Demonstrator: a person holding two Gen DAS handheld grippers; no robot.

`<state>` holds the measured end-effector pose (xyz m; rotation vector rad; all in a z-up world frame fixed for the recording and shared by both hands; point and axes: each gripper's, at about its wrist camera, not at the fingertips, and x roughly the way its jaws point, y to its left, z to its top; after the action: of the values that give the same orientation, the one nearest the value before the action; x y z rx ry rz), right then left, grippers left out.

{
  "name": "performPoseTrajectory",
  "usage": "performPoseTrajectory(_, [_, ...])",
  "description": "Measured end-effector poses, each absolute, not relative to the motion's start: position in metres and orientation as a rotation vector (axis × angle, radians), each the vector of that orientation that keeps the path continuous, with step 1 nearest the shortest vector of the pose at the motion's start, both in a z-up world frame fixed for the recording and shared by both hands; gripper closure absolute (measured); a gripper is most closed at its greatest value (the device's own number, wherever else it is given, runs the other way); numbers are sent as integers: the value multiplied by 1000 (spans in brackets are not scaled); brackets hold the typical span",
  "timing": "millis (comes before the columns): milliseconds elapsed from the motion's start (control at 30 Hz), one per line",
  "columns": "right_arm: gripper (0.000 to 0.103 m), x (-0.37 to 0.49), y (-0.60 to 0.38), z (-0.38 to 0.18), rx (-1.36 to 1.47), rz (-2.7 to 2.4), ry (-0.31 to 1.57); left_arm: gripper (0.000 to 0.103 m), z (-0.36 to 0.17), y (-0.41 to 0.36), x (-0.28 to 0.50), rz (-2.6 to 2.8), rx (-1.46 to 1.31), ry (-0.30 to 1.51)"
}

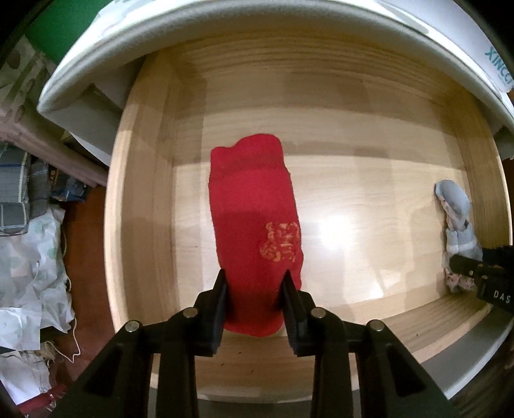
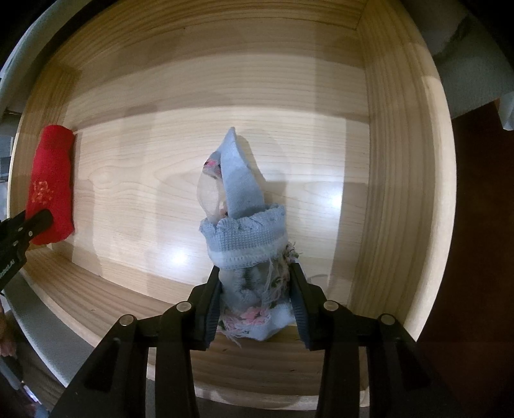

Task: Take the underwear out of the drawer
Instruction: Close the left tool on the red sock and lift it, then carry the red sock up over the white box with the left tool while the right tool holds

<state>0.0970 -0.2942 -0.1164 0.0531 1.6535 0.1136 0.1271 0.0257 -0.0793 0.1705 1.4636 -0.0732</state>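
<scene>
A red folded garment (image 1: pixel 253 225) with a gold print lies in the open wooden drawer (image 1: pixel 369 193). My left gripper (image 1: pixel 255 276) is closed around its near end, fingers pressing both sides. A light blue knitted bundle (image 2: pixel 247 231) with pink floral fabric lies at the drawer's right side. My right gripper (image 2: pixel 255 273) is closed around its near end. The blue bundle (image 1: pixel 456 225) and right gripper also show at the right edge of the left wrist view. The red garment (image 2: pixel 51 186) and left gripper show at the left edge of the right wrist view.
The drawer's wooden walls (image 2: pixel 401 160) surround both garments. A white cabinet top (image 1: pixel 289 19) overhangs the drawer's back. Piled clothes and patterned fabric (image 1: pixel 29 241) lie on the floor left of the drawer.
</scene>
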Motion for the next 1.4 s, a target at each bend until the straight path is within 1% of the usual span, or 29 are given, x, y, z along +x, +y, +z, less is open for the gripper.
performPoseTrajectory(1400, [62, 88, -259, -118, -36, 85, 1634, 73, 31, 19, 111, -86, 180, 1235])
